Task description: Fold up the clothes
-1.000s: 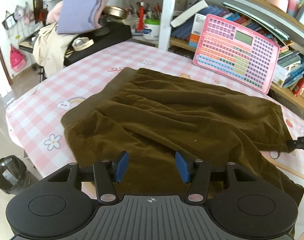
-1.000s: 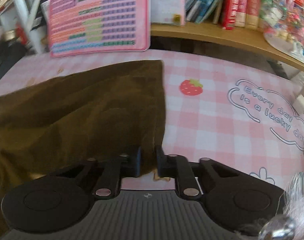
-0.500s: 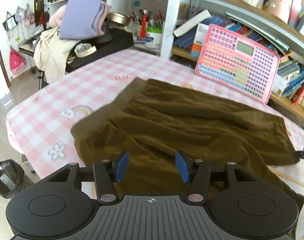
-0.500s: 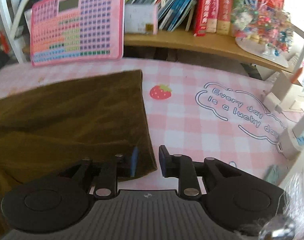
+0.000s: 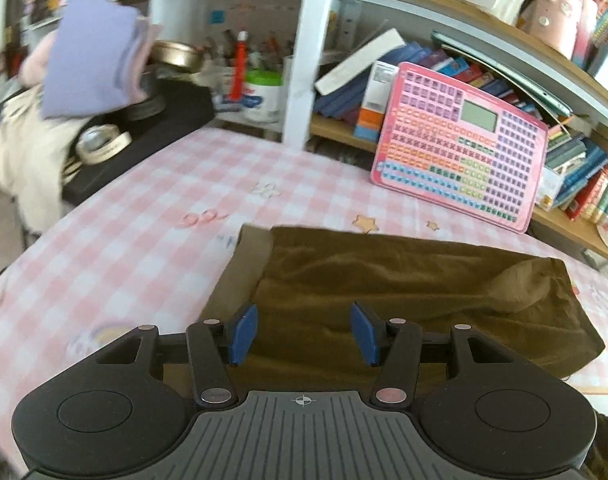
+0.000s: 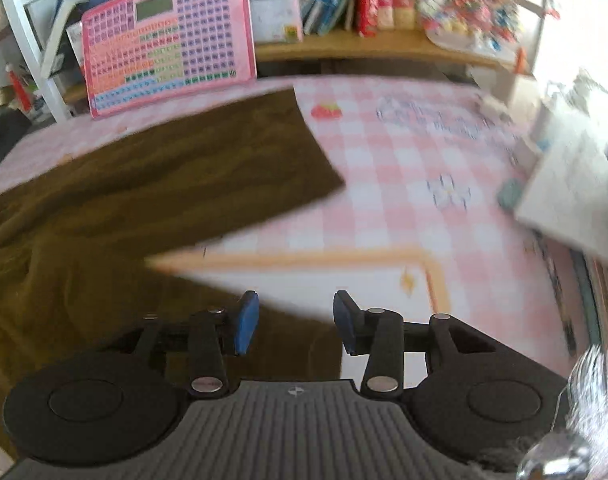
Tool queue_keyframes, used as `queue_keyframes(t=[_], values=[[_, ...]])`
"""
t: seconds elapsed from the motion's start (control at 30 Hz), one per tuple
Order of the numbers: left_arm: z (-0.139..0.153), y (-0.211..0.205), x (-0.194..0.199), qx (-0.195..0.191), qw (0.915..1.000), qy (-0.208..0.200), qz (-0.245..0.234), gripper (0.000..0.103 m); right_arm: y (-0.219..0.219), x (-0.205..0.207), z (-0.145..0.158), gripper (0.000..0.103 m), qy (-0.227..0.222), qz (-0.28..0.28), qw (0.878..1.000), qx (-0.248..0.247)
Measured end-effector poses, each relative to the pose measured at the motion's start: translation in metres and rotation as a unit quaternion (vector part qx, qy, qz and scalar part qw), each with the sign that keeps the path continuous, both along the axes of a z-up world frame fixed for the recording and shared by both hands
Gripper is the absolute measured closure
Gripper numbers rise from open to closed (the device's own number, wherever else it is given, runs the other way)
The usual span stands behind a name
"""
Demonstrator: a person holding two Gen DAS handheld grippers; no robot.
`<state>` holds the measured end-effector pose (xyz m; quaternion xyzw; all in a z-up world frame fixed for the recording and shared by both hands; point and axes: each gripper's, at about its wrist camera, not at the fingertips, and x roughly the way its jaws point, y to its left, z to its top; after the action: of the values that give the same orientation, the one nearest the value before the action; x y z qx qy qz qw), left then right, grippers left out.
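We see both tools spread, left tool [image 5: 304,334] and right tool [image 6: 296,322] over brown shorts [image 5: 403,292]. Table [image 6: 403,184] print too blurred to read

Desk [image 5: 136,240]: covered in a pink-and-white checked cloth printed with small motifs: stars, a strawberry [image 6: 326,111], a flower, blurred lettering.

Directly on it:
- Brown garment [image 5: 403,280], spread flat, lighter waistband strip [image 5: 240,268] at its left end. In the right wrist view one leg [image 6: 224,168] runs toward the strawberry print, a wedge of bare cloth beside it.
- Pink keyboard toy [image 5: 459,148], far edge, tilted back against the bookshelf [image 5: 567,216].
- Black slab [image 5: 144,148], far-left corner, carrying a tape roll [image 5: 102,144].
- White sheets [image 6: 563,192], right side, blurred; cannot identify further
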<state>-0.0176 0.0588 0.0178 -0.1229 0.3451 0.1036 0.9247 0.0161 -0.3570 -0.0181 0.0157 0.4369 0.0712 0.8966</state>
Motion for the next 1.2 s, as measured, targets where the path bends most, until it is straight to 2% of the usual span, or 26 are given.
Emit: queue_keyframes(t=[0.07,0.23,0.3,0.33,0.4,0.5,0.63,0.7,0.83,0.93,1.0,1.13,1.2], values=[[-0.007,0.012,0.012,-0.006,0.9998,0.005,-0.018,0.053,0.006,-0.014,-0.002,0.064,0.004,-0.014,1.000,-0.004],[-0.024,0.037,0.036,-0.012,0.9979,0.020,-0.061,0.071,0.022,-0.048,-0.006,0.063,0.015,-0.048,0.999,-0.014],[-0.030,0.048,0.043,-0.027,0.9971,0.023,-0.068,0.079,0.028,-0.061,-0.007,0.063,0.020,-0.061,0.998,-0.018],[-0.033,0.054,0.046,-0.036,0.9965,0.024,-0.071,0.079,0.031,-0.068,-0.008,0.063,0.022,-0.068,0.997,-0.020],[-0.040,0.065,0.054,-0.044,0.9969,0.032,-0.056,0.085,0.037,-0.076,-0.007,0.063,0.022,-0.076,0.997,-0.025],[-0.051,0.081,0.065,-0.056,0.9970,0.046,-0.028,0.087,0.045,-0.081,-0.006,0.063,0.025,-0.082,0.996,-0.029],[-0.062,0.106,0.077,-0.085,0.9947,0.056,0.013,0.083,0.049,-0.083,-0.014,0.063,0.037,-0.093,0.994,-0.039],[-0.062,0.115,0.081,-0.078,0.9949,0.055,0.030,0.084,0.050,-0.083,-0.018,0.063,0.044,-0.097,0.993,-0.042],[-0.057,0.123,0.086,-0.036,0.9964,0.063,0.043,0.086,0.052,-0.082,-0.022,0.063,0.051,-0.101,0.993,-0.045],[-0.038,0.127,0.067,-0.058,0.9980,-0.003,0.024,0.087,0.053,-0.080,-0.021,0.062,0.049,-0.104,0.992,-0.046],[-0.025,0.118,0.056,-0.064,0.9973,-0.033,-0.015,0.086,0.054,-0.079,-0.021,0.062,0.048,-0.105,0.992,-0.044],[-0.030,0.092,0.055,-0.053,0.9940,-0.007,-0.095,0.086,0.058,-0.075,-0.021,0.062,0.049,-0.104,0.992,-0.043],[-0.042,0.079,0.059,-0.045,0.9930,0.020,-0.108,0.086,0.060,-0.074,-0.020,0.062,0.047,-0.101,0.993,-0.042]])
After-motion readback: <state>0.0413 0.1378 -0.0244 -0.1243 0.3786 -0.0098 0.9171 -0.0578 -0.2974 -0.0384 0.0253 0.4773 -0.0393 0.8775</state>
